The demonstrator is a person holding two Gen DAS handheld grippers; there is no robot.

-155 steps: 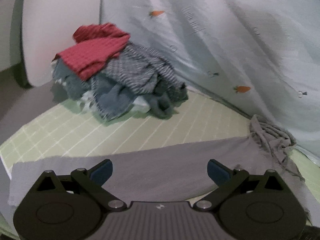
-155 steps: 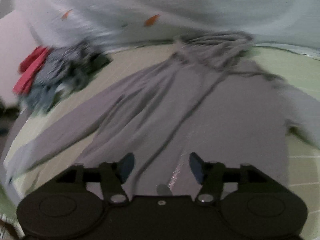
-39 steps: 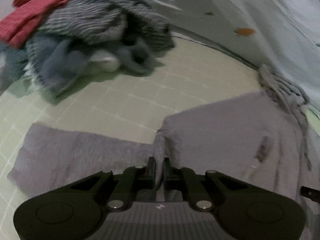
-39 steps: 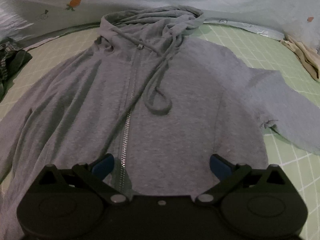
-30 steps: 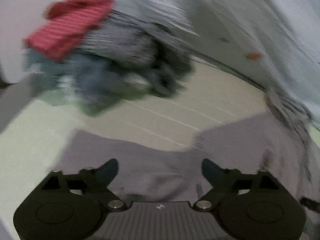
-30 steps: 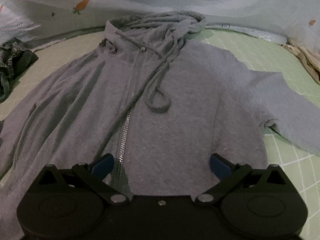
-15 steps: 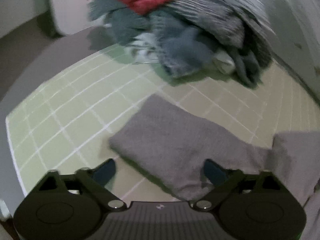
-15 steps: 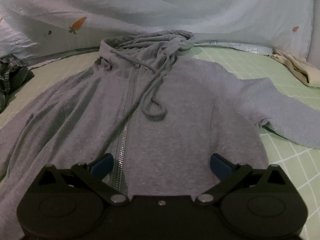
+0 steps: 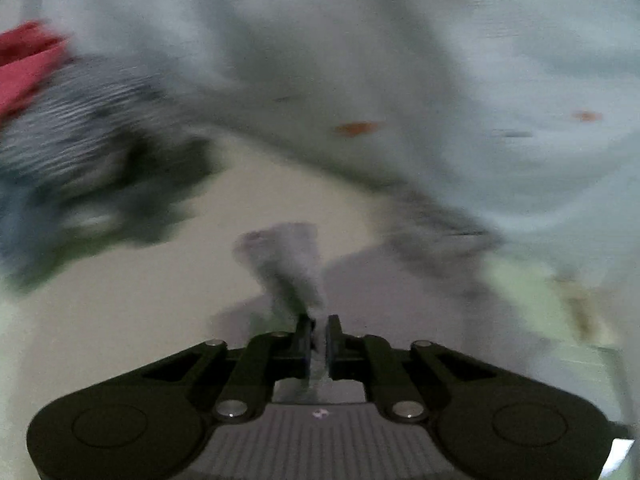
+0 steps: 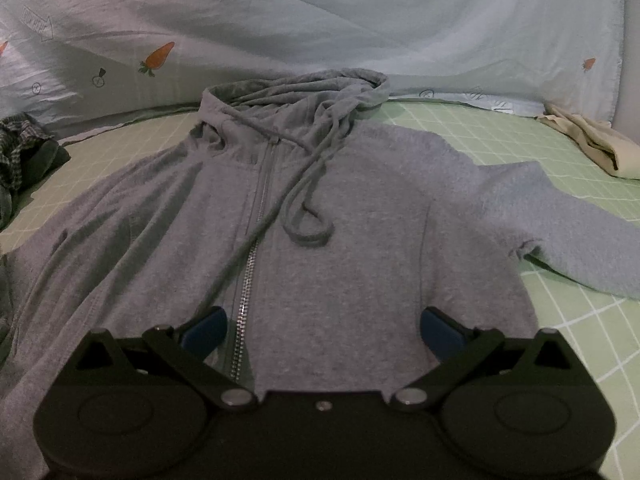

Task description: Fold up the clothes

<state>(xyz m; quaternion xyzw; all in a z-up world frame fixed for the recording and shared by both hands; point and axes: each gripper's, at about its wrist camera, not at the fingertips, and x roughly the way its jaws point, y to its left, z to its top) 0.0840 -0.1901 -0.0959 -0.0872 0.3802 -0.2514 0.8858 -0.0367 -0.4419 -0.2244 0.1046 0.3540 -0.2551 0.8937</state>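
Hoodie (image 10: 340, 216), grey and zipped, lies face up on the green checked bed sheet (image 10: 580, 312), spread flat with the hem nearest the right gripper (image 10: 322, 326) and the hood farthest away. That gripper hovers over the lower front, jaws spread wide and released, nothing between them. Its zipper (image 10: 250, 276) runs up just left of centre, and the looped drawstring (image 10: 308, 220) rests on the chest. One sleeve lies stretched out to the right across the sheet.

In the heavily blurred left wrist view, the left gripper (image 9: 318, 338) is closing on a bunched end of grey fabric, the sleeve cuff (image 9: 288, 260) as far as I can tell, which stands up between the pads and looks pinched.

The step in hand is probably folding this left sleeve in across the body. To do it well, keep the pinch firm near the cuff, carry the sleeve low and straight across so it lands flat over the chest without dragging the shoulder, and lay it clear of the drawstring loop. The right gripper could pin the body near the zipper to stop it sliding.

Farther off, a pile of clothes (image 9: 60, 140) sits at far left, and a pale carrot-print sheet (image 10: 320, 20) hangs behind.
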